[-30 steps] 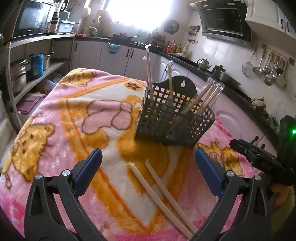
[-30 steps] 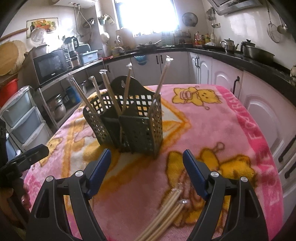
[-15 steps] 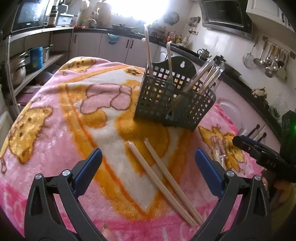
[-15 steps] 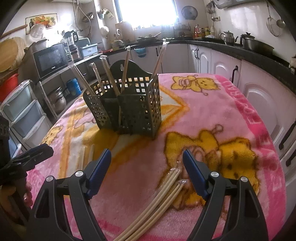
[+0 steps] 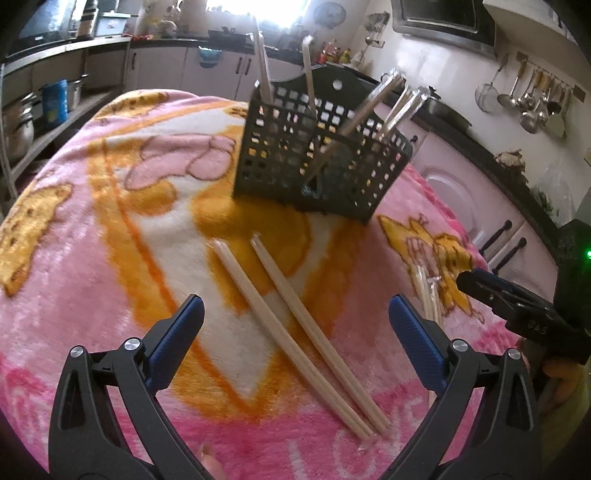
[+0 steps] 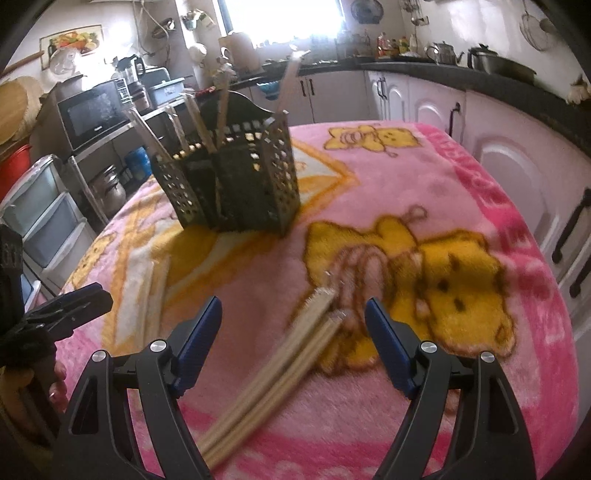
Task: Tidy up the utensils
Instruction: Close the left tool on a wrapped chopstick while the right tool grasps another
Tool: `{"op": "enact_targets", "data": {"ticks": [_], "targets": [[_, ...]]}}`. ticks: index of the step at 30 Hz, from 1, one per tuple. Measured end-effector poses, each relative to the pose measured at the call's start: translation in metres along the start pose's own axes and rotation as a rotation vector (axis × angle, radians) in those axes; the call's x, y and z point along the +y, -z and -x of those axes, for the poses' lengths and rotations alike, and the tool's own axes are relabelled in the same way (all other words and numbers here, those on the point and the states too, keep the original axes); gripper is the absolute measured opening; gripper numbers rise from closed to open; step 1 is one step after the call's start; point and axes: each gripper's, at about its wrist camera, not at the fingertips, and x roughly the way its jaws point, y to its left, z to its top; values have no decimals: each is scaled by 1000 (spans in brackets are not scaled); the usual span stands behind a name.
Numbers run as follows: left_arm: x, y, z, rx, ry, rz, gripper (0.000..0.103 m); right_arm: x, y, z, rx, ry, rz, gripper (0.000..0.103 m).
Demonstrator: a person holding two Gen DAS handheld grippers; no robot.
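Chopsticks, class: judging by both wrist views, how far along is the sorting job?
Done: several chopsticks already stand in the dark basket. In hand: nothing; the left gripper and right gripper are both open and empty. Left: two loose pairs and a bundle lie on the pink blanket.

A pink blanket with yellow bears and orange bands covers the table. Behind it, white cabinets run under a dark countertop, where a kettle and a pot stand. A black microwave sits on a shelf at the left, with plastic drawers lower down. Ladles and a strainer hang on the tiled wall. A bright window glares at the back.
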Motion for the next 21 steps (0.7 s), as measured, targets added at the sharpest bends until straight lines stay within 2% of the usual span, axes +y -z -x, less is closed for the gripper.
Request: {"op": "enact_targets", "data": {"ticks": [4, 8, 11, 15, 18, 20, 21], "targets": [[3, 4, -9, 24, 23, 28, 87, -13, 8, -6, 41, 2, -36, 77], [9, 2, -15, 43, 16, 48, 73, -17, 8, -9, 50, -15, -43, 76], [19, 0, -21, 61, 18, 90, 66, -20, 2, -18, 81, -39, -54, 69], [33, -3, -28, 84, 20, 147, 60, -22, -11, -34, 127, -37, -42, 66], [41, -7, -34, 104, 32, 181, 53, -31, -20, -50, 185, -60, -78, 66], [45, -10, -36, 116, 49, 204, 53, -36, -25, -58, 217, -59, -92, 65], [46, -13, -38, 125, 61, 215, 53, -38, -27, -62, 228, -59, -97, 59]]}}
